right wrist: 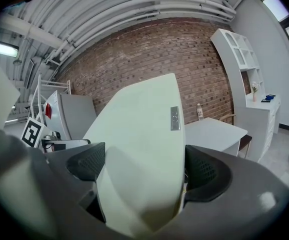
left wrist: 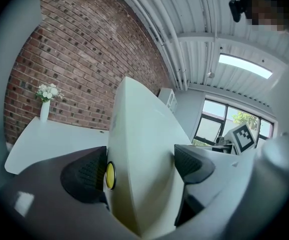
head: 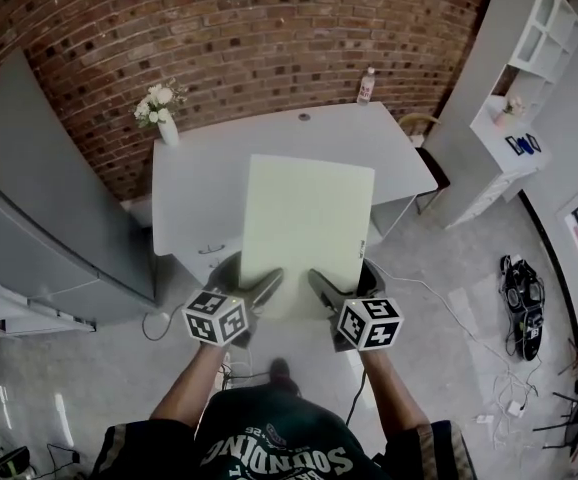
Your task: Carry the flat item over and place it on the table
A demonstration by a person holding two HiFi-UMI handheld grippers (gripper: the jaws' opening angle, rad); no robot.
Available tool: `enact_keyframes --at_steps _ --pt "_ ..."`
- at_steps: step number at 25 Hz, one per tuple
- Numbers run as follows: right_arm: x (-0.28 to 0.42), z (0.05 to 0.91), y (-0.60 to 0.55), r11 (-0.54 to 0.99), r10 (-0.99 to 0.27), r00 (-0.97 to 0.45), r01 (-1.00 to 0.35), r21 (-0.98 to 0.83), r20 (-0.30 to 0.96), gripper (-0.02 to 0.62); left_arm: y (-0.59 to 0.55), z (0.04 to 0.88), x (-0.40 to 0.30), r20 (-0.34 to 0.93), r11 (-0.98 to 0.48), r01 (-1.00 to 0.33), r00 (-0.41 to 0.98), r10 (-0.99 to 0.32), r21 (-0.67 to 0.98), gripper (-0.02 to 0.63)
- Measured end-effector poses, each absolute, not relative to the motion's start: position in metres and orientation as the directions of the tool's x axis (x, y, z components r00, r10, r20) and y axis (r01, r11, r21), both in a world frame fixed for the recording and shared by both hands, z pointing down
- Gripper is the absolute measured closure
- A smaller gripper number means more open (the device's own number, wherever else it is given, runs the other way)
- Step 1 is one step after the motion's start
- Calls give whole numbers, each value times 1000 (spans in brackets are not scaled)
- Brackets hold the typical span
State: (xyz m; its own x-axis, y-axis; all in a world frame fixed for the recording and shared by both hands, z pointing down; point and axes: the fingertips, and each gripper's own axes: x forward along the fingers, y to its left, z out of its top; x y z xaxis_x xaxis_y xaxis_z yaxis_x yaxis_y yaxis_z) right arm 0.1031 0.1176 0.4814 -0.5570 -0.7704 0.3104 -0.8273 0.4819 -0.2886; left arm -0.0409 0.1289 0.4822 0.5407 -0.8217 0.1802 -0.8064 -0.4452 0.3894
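Gripping pale board, table ahead, vase, bottle

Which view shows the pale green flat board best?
The head view: nearly the whole face of the pale green flat board shows there. Each gripper view shows it steeply foreshortened, clamped between the jaws.

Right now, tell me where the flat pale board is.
Head view, centre: the board is held at its near edge by the left hand-held gripper and right hand-held gripper, far end toward the white table.
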Motion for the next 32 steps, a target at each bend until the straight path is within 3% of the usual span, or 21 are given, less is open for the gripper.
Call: enact_keyframes --at_steps 32 --pt "127 490 -47 530 -739 -598 -800 -281 310 100 -28 492 -17 173 -403 -826 498 -850 395 179"
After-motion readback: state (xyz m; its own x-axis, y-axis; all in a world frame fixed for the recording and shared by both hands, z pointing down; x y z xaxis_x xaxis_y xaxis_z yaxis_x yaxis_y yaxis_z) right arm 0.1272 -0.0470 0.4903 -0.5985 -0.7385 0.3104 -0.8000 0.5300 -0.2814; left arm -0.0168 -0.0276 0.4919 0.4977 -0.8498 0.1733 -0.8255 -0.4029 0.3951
